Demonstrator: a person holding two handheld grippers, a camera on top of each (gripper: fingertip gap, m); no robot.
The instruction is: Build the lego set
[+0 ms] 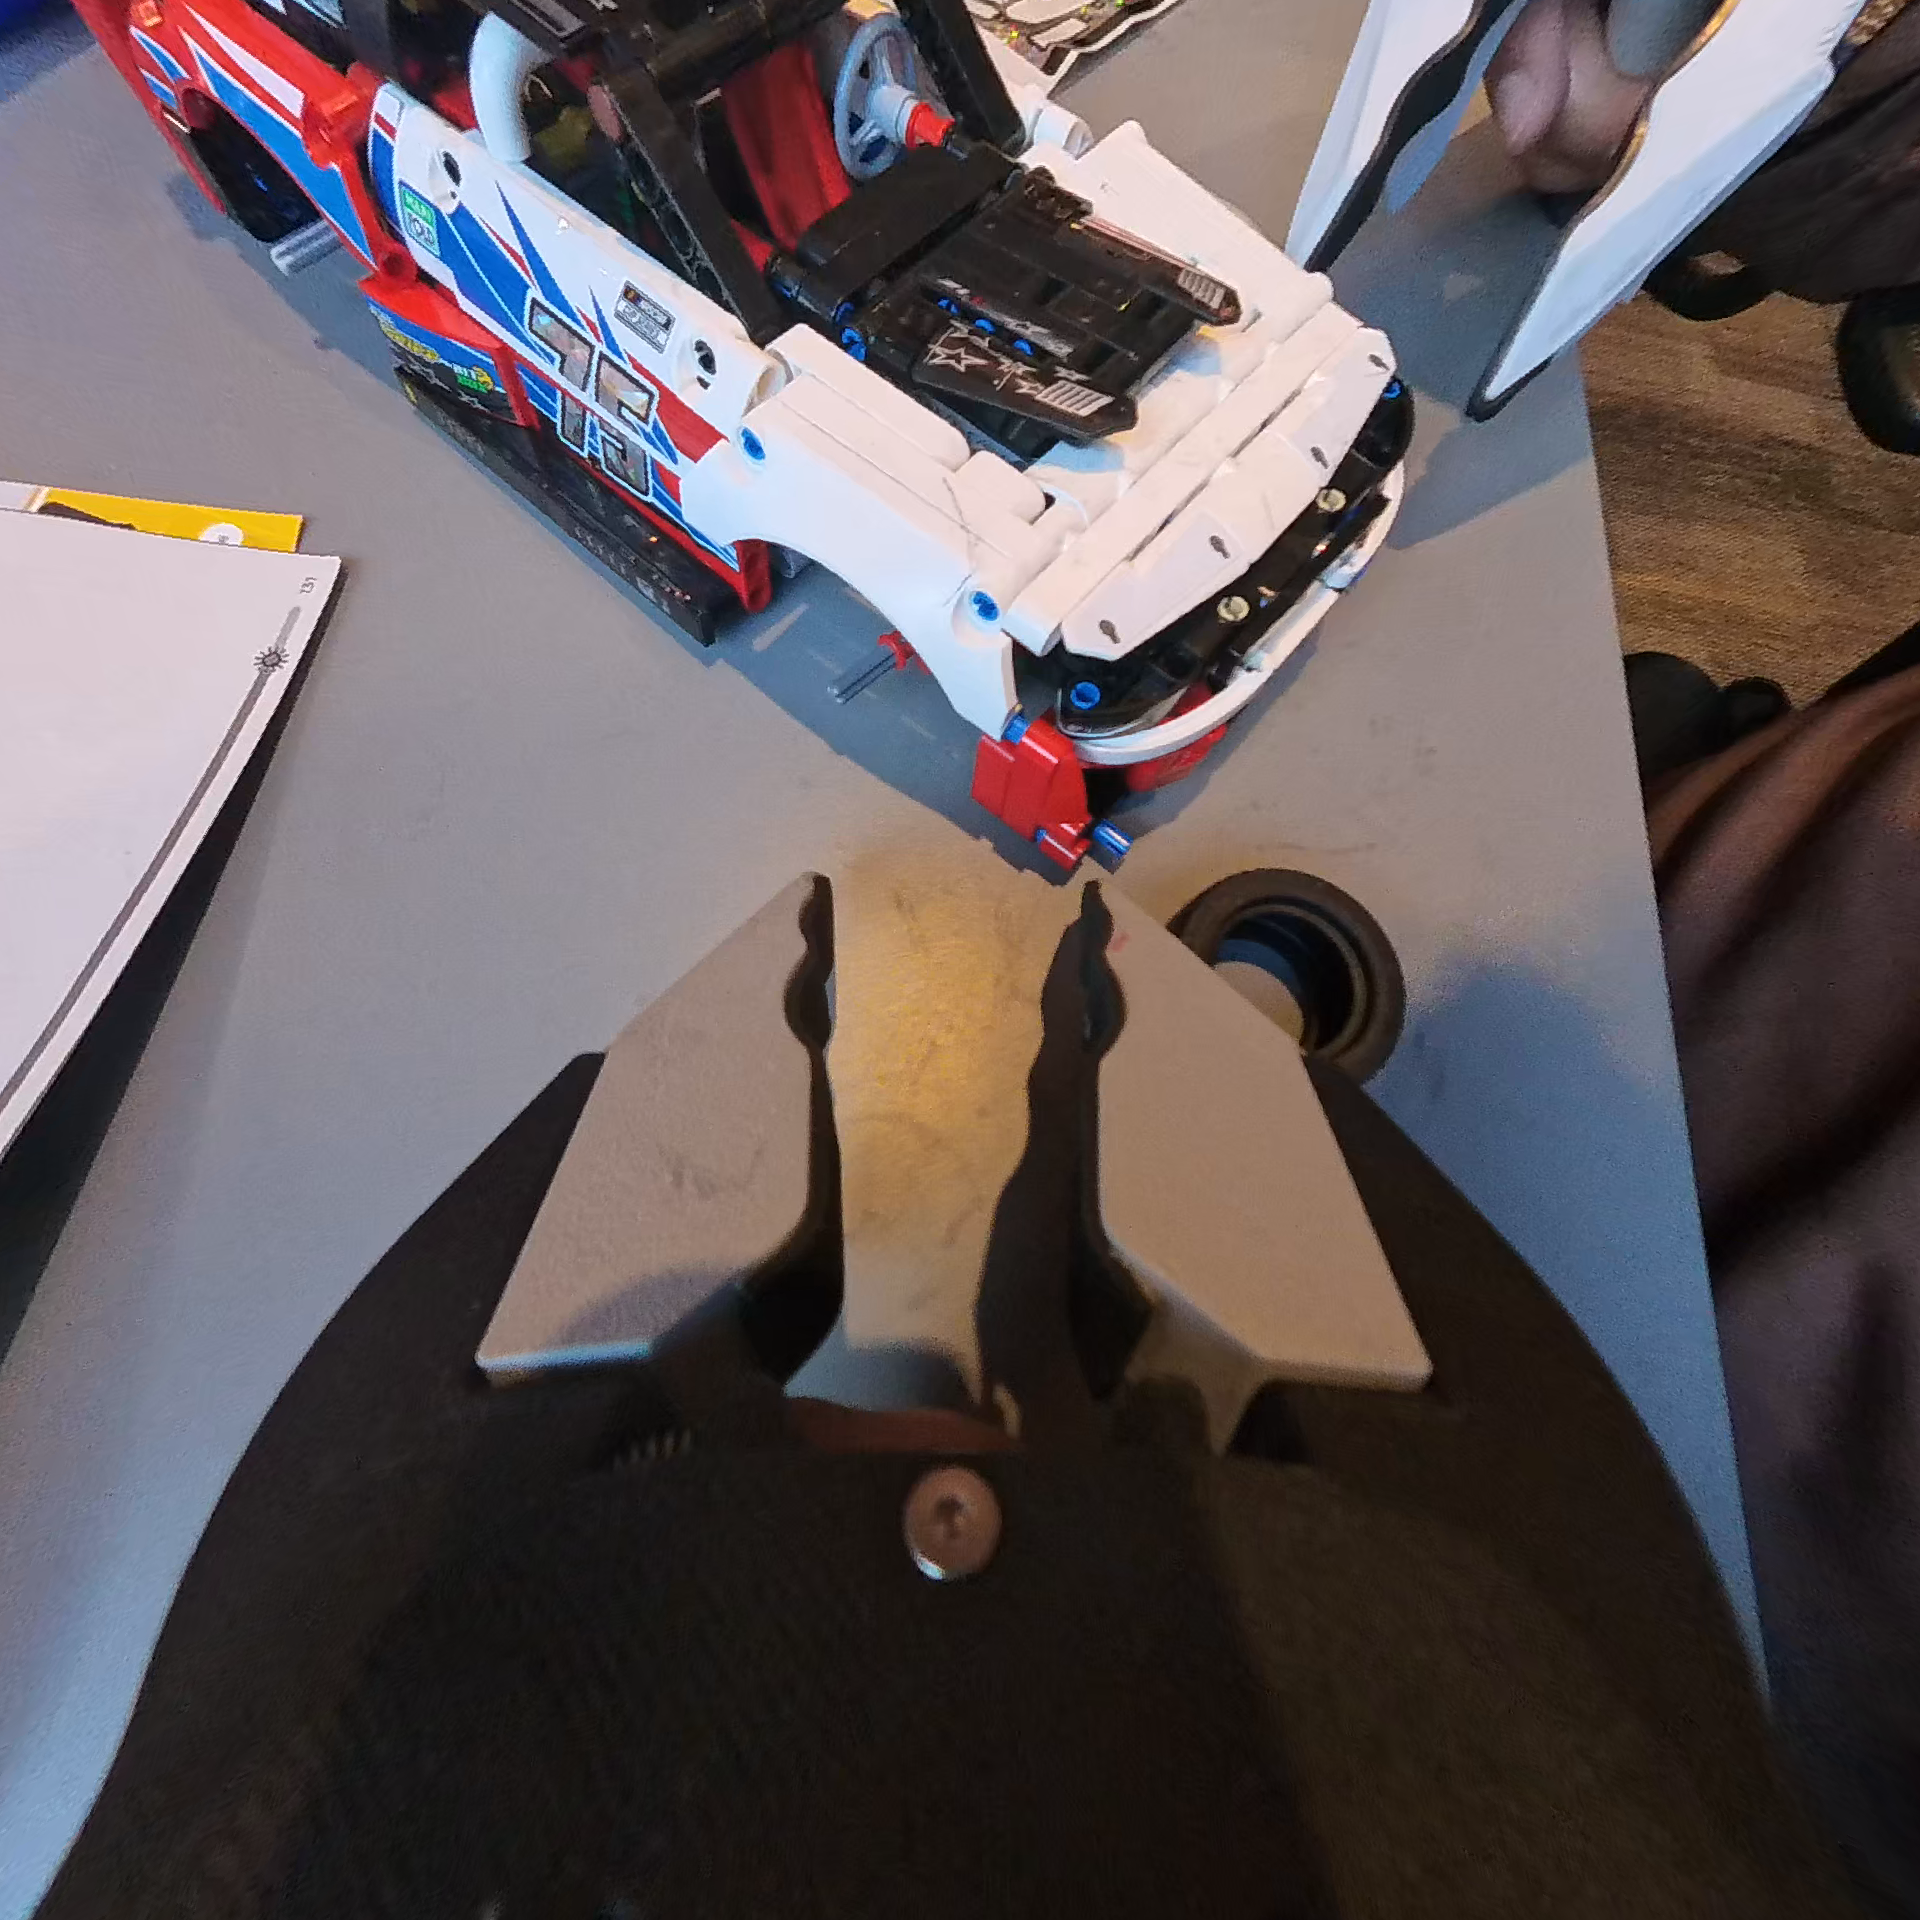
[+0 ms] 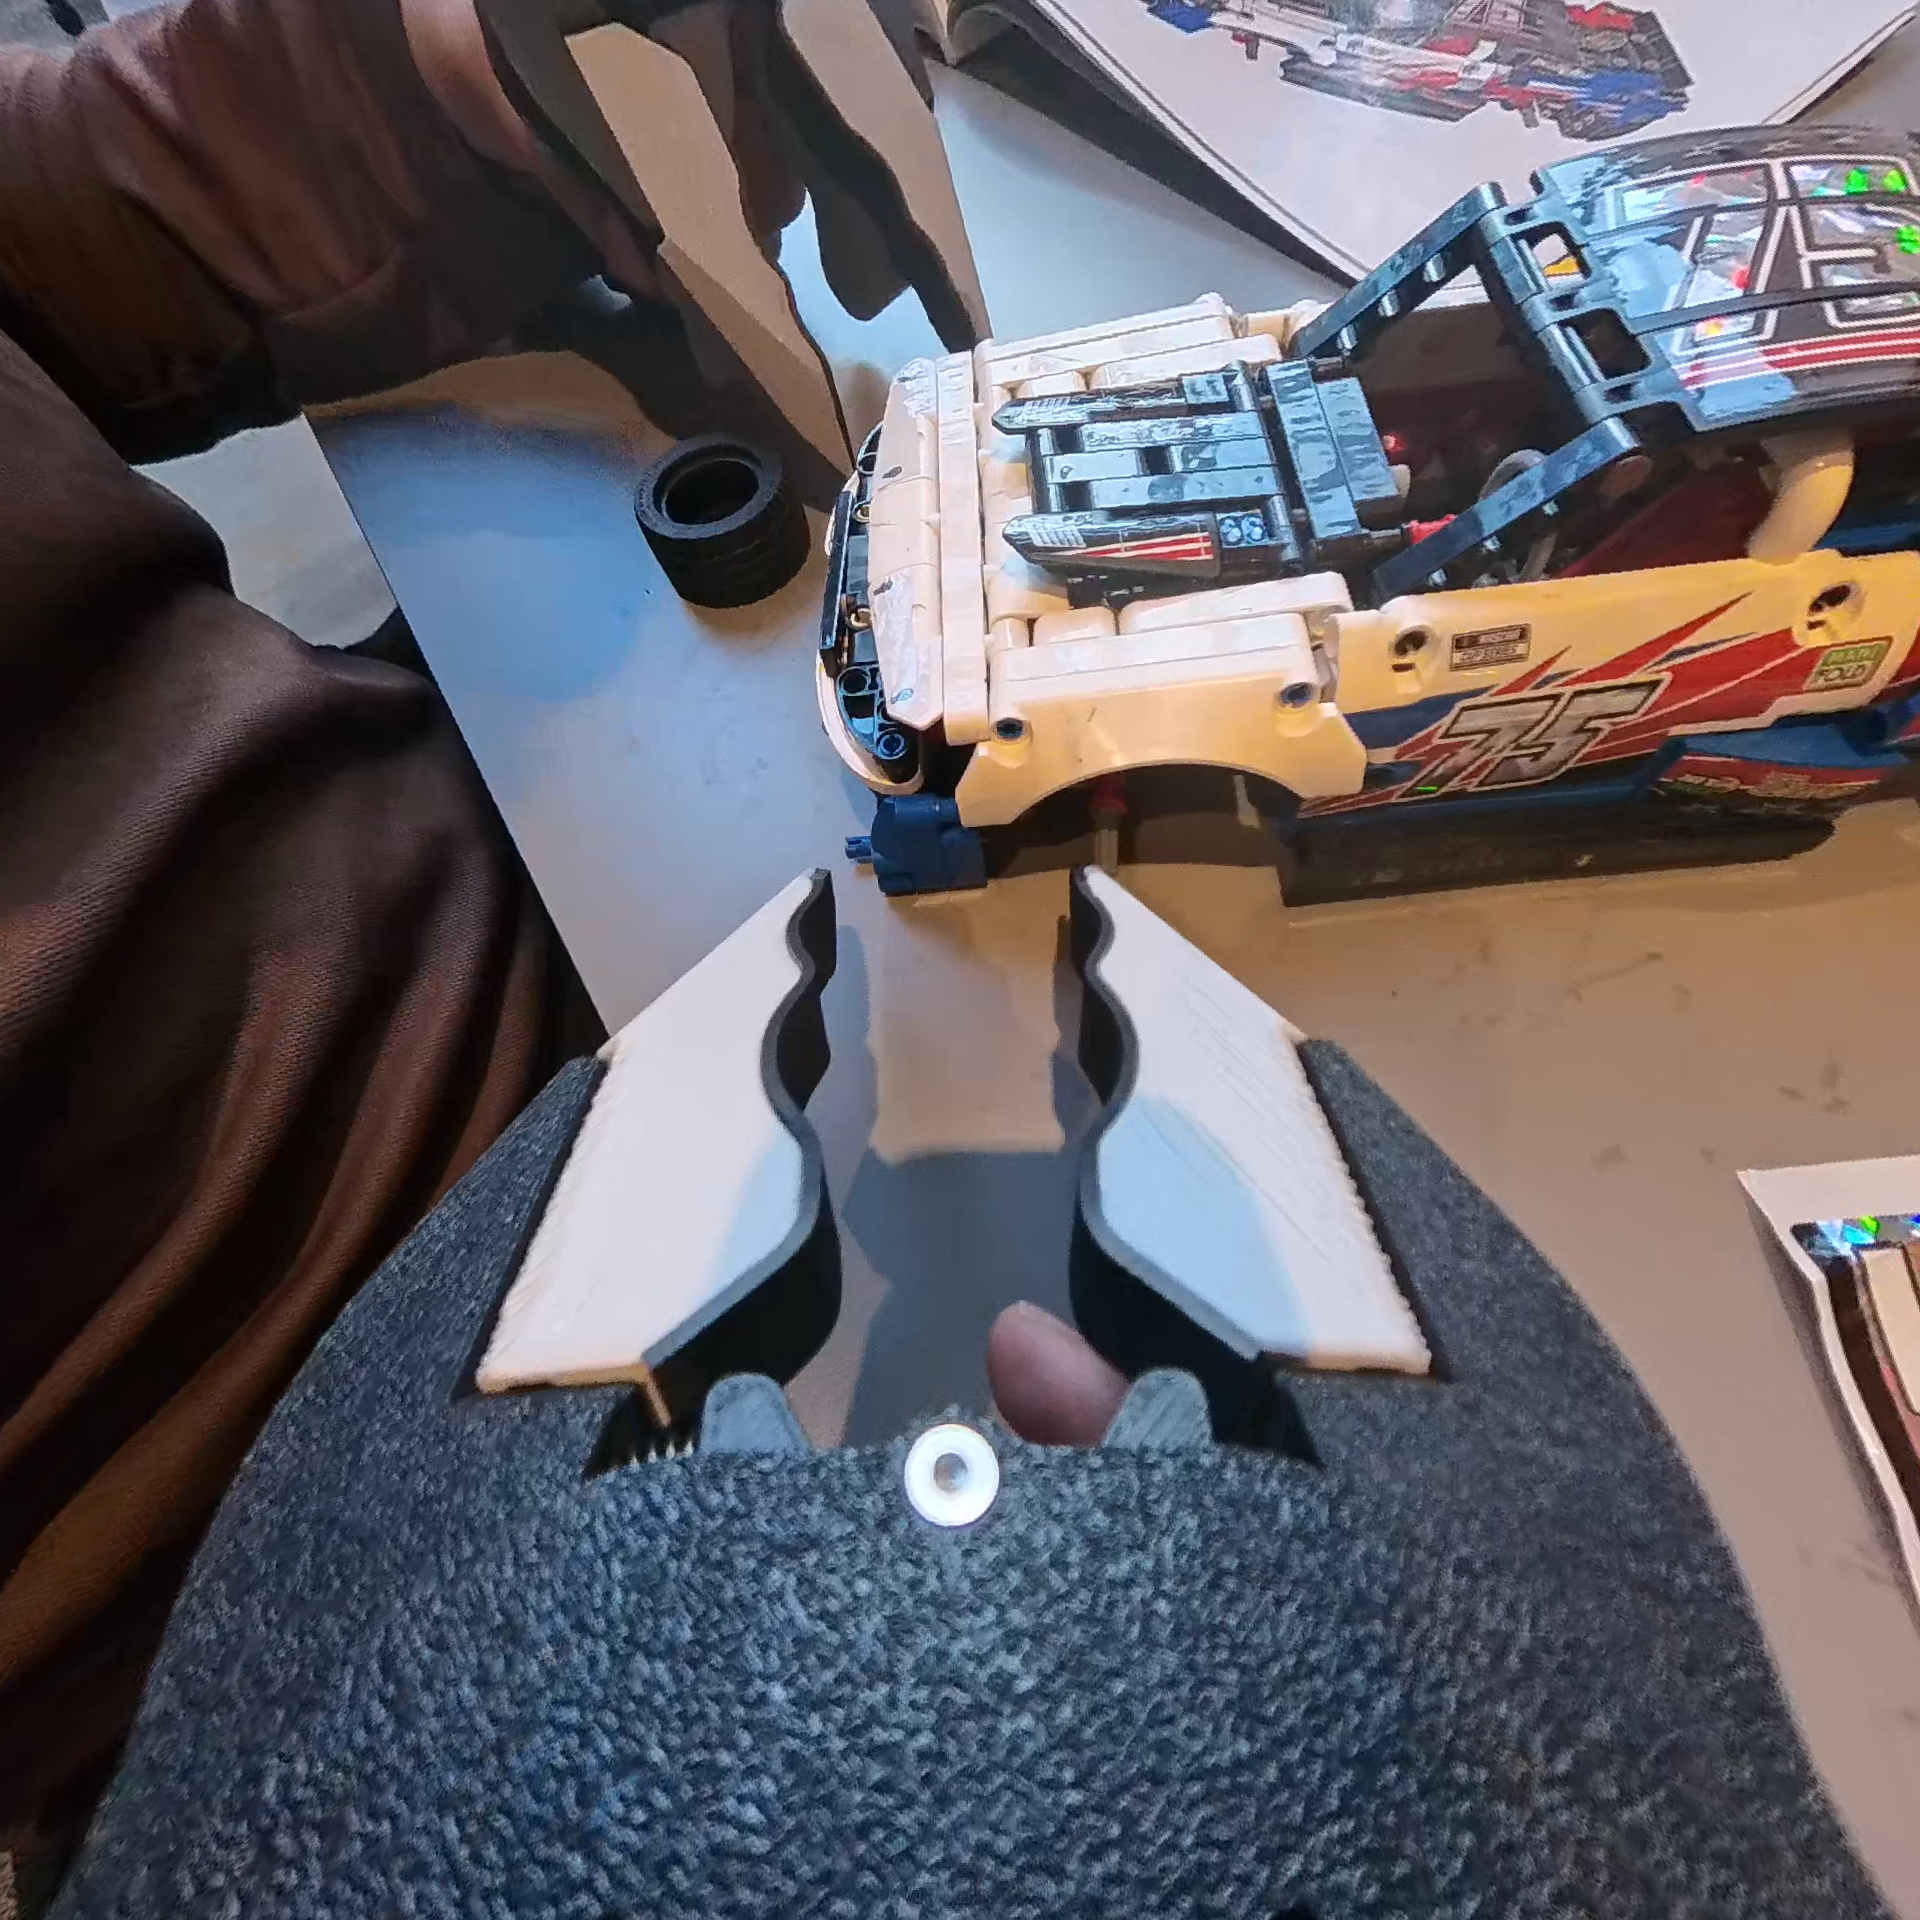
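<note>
Lego car [image 1: 852,416] sits wheel-less ahead of our two empty, parted tongs [image 1: 956,914], the tyre [image 1: 1299,966] beside them probably awaiting fitting.

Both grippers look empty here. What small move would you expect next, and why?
Probably the left gripper shifts right to close on the loose black tyre lying on the table beside its fingertips. Both it and the right gripper are open and hold nothing, and the lego car has an empty front wheel arch with a bare axle, so a wheel seems due.
</note>
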